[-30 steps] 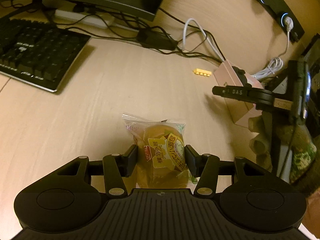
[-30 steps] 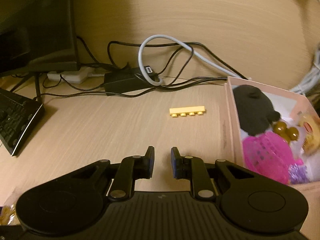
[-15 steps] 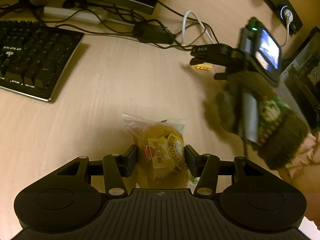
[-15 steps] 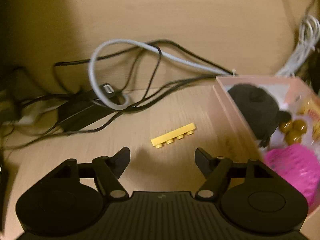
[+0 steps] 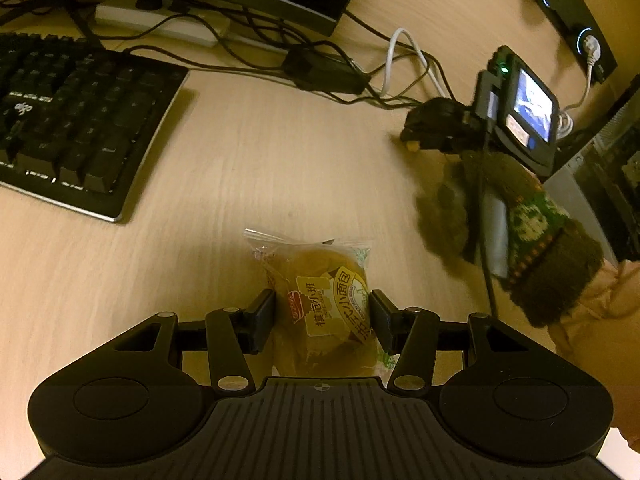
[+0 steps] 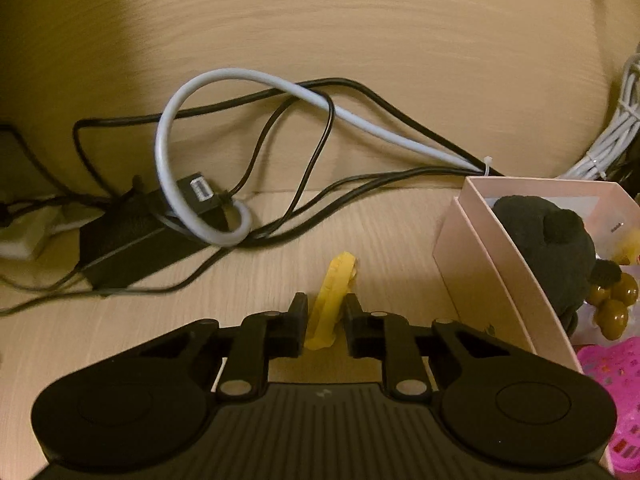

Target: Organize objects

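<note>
Pale woodgrain desk (image 5: 248, 168) (matt), glossy plastic snack wrapper (image 5: 320, 300), knitted glove (image 5: 532, 248)

The right tool (image 6: 326, 322) grips a yellow brick (image 6: 334, 288) beside the pink box (image 6: 480, 256).

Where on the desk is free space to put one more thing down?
Bare wood lies between the keyboard and the wrapped bun. It is crowded at the back, by the cables and adapter, and inside the pink box.
</note>
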Available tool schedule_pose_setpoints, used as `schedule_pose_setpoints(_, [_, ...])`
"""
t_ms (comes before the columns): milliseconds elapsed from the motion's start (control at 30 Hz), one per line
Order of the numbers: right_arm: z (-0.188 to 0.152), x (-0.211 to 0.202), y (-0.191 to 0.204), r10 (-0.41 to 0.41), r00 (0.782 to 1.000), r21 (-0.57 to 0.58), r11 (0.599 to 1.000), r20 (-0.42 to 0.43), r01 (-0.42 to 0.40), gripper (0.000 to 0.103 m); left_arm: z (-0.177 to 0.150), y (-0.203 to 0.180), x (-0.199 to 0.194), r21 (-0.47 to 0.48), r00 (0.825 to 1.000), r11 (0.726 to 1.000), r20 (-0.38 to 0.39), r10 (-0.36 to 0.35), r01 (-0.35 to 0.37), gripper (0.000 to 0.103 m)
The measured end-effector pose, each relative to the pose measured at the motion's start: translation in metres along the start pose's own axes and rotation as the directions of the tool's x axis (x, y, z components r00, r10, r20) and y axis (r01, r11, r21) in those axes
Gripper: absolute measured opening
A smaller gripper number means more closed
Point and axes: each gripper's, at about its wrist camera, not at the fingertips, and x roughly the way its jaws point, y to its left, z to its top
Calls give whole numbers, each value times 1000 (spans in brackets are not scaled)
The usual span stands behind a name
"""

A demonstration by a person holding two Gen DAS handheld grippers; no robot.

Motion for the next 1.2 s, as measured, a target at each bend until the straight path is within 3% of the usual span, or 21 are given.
schedule_pose_setpoints(100, [-8, -14, -2, 33, 999, -55, 998, 0, -33, 17, 1, -3, 3, 4, 1000, 1000, 5, -1, 1, 55])
schedule_pose_setpoints(233, [-26, -40, -7, 135, 990, -112, 984, -46, -139, 17, 0, -11, 7, 7, 1000, 1000, 9, 8, -8, 55])
schedule_pose_setpoints(433, [-64, -100, -20, 244, 967, -256, 933, -74, -254, 17, -8, -36, 15, 62, 999, 998, 11, 30, -30, 56])
schedule_pose_setpoints(533, [-83, -129, -40, 246, 968, -336, 908, -58, -250, 17, -16, -54, 19, 77, 999, 996, 11, 34, -35, 56])
schedule_pose_setpoints(700, [-114, -162, -90, 223, 973, -374, 898, -64, -231, 17, -32, -92, 30, 126, 1000, 992, 8, 14, -14, 56])
schedule_pose_setpoints(833, [-138, -176, -132, 189, 977, -332, 919, -99, -211, 17, -42, -122, 37, 164, 1000, 987, -8, 0, 1, 56])
schedule_pose_setpoints(1000, [-162, -193, -170, 165, 983, -301, 936, -85, -183, 18, -48, -146, 47, 175, 1000, 984, -10, -4, 5, 56])
schedule_pose_setpoints(1067, [-166, -197, -179, 163, 983, -295, 939, -82, -180, 25, -48, -152, 50, 179, 1000, 984, -5, 8, -7, 56])
schedule_pose_setpoints(1133, [-171, -201, -187, 146, 987, -299, 941, -66, -159, 46, -49, -159, 53, 193, 999, 981, 3, 33, -33, 56])
schedule_pose_setpoints(1200, [-177, -205, -199, 123, 991, -290, 948, -48, -131, 59, -50, -165, 54, 200, 999, 979, 7, 46, -46, 56])
